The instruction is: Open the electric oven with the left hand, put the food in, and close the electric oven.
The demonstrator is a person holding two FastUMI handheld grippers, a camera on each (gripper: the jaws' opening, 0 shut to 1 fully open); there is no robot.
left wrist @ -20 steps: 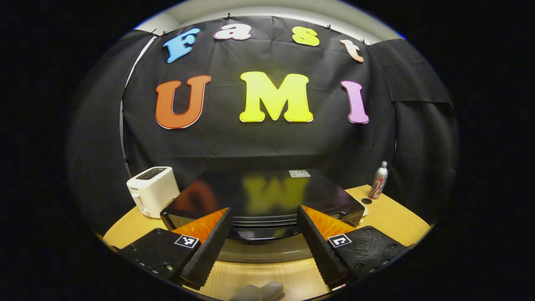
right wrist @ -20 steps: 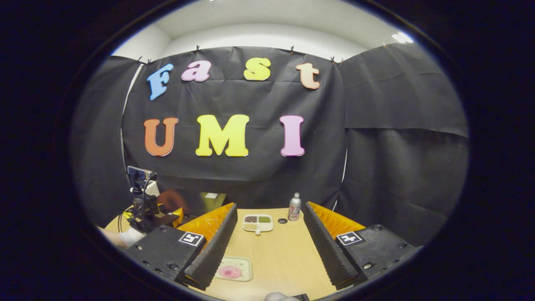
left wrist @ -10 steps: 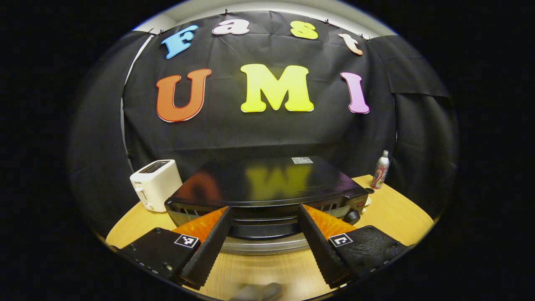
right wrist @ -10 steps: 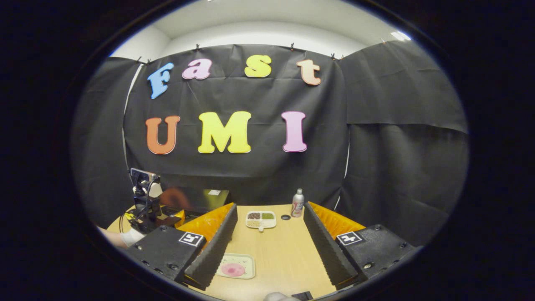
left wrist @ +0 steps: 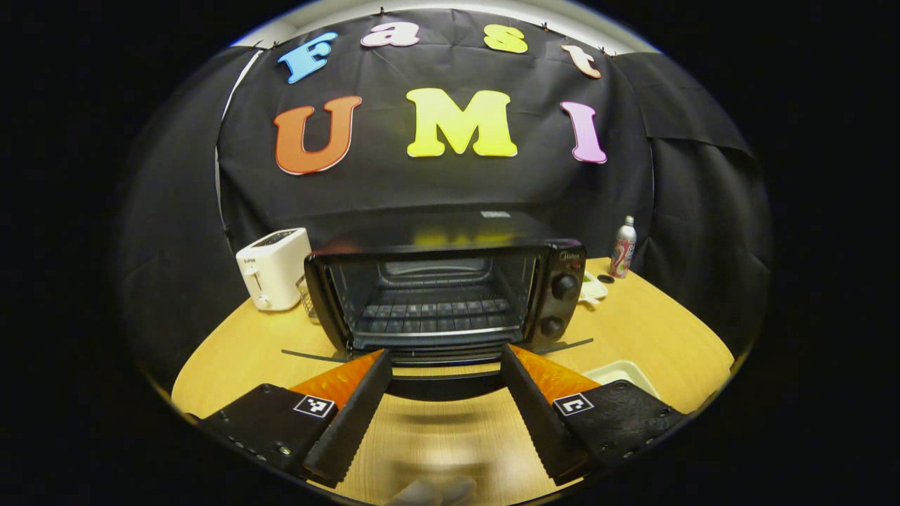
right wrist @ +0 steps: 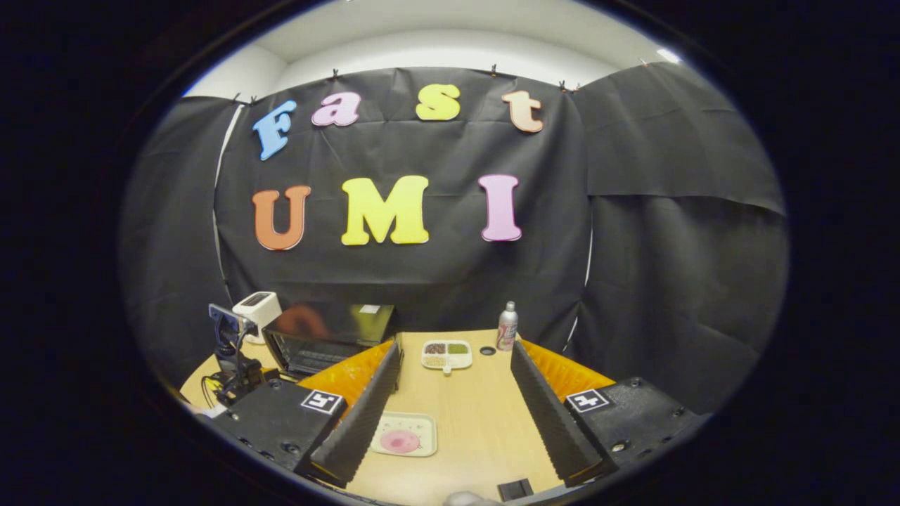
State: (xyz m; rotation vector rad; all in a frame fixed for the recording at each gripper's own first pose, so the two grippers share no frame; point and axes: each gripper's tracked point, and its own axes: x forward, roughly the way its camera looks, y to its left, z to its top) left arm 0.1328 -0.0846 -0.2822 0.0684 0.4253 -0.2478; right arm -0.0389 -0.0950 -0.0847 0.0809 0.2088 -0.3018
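Left gripper view: our left gripper (left wrist: pixel 444 414) has its fingers spread apart, nothing between them, just in front of the electric oven (left wrist: pixel 450 288) near the table's (left wrist: pixel 654 330) back edge. The door (left wrist: pixel 443 383) is dropped flat, the rack (left wrist: pixel 436 309) bare; a white toaster (left wrist: pixel 273 268) stands beside it. Right gripper view: the right gripper (right wrist: pixel 450 414) is also apart and empty above the plate of pink food (right wrist: pixel 403 441) near the front edge. Risk, we judge: the lowered door juts into the loading path, so a low carry could clip it and tip the plate.
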